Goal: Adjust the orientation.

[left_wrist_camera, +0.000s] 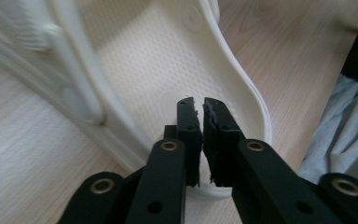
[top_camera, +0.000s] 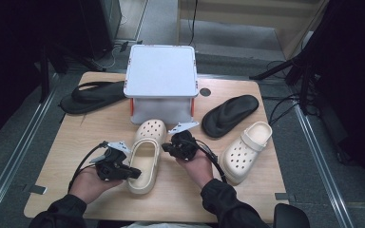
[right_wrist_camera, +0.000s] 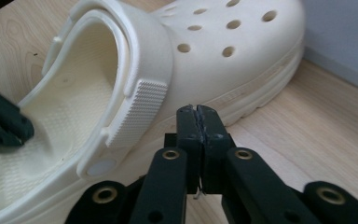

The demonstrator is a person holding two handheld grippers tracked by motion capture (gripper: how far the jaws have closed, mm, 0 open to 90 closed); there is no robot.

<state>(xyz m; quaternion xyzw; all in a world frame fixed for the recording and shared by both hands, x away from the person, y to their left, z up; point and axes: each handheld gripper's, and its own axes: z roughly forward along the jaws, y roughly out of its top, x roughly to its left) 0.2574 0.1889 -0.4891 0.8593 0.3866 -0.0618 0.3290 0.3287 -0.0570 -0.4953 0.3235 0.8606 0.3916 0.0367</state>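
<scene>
- Near the front middle of the worktop (top_camera: pixel 76 142), a cream clog (top_camera: pixel 145 159) lies upright with its toe toward the white box (top_camera: pixel 161 78) and its heel toward the person.
- At the clog's heel opening, the left gripper (left_wrist_camera: pixel 196 103) hangs over the footbed with a narrow slit between its tips and nothing in them; it grips nothing.
- On the other side, the right gripper (right_wrist_camera: pixel 196 111) sits just beside the clog's outer wall, below the ribbed heel strap (right_wrist_camera: pixel 137 109), with its jaws pressed together and empty.
- To lift the clog well, one gripper probably needs to open wider and straddle the side wall or the strap, since the smooth rounded sole offers little to pinch.
- A grip near the strap's rivet looks risky, as the strap may swing; the thicker rim seems steadier.
- Farther out lie a second cream clog (top_camera: pixel 246 152) and two black flip-flops (top_camera: pixel 229 115) (top_camera: pixel 92 97), well apart from the hands.
</scene>
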